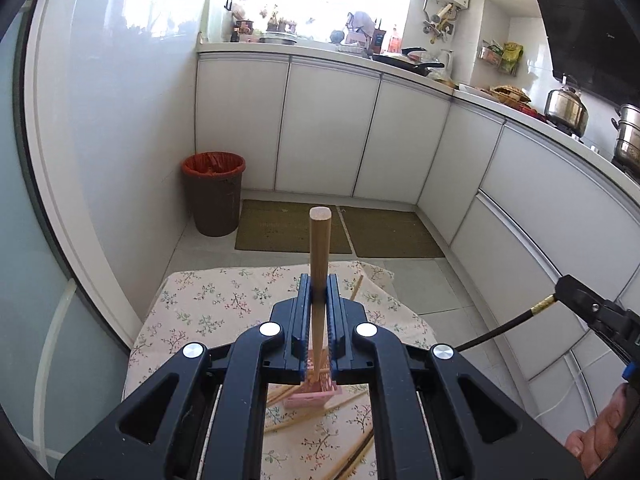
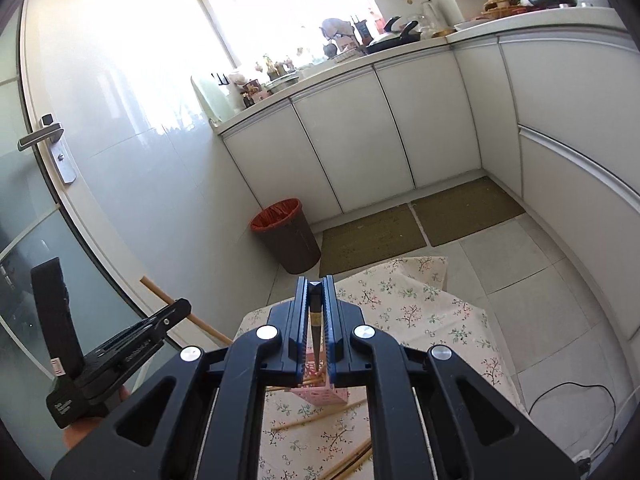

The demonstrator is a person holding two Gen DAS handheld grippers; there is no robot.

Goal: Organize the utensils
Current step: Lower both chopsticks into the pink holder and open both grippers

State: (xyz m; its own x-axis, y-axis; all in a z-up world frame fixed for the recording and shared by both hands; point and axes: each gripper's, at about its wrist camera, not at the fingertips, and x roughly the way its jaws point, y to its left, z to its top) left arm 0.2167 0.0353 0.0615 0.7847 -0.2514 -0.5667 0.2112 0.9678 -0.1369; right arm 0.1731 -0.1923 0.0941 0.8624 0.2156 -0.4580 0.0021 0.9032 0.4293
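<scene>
A light wooden chopstick [image 1: 319,248] is clamped in the left gripper [image 1: 319,292], and a dark chopstick [image 2: 315,320] in the right gripper [image 2: 315,292], above the pink holder [image 2: 320,394] on the floral cloth [image 2: 420,312], among loose chopsticks [image 2: 316,416].

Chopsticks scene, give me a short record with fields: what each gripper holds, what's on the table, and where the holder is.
left gripper: shut on a light wooden chopstick
right gripper: shut on a dark chopstick
table: floral tablecloth with loose chopsticks lying on it
holder: pink chopstick holder on the cloth, below both grippers
background: bin with red liner on the floor
</scene>
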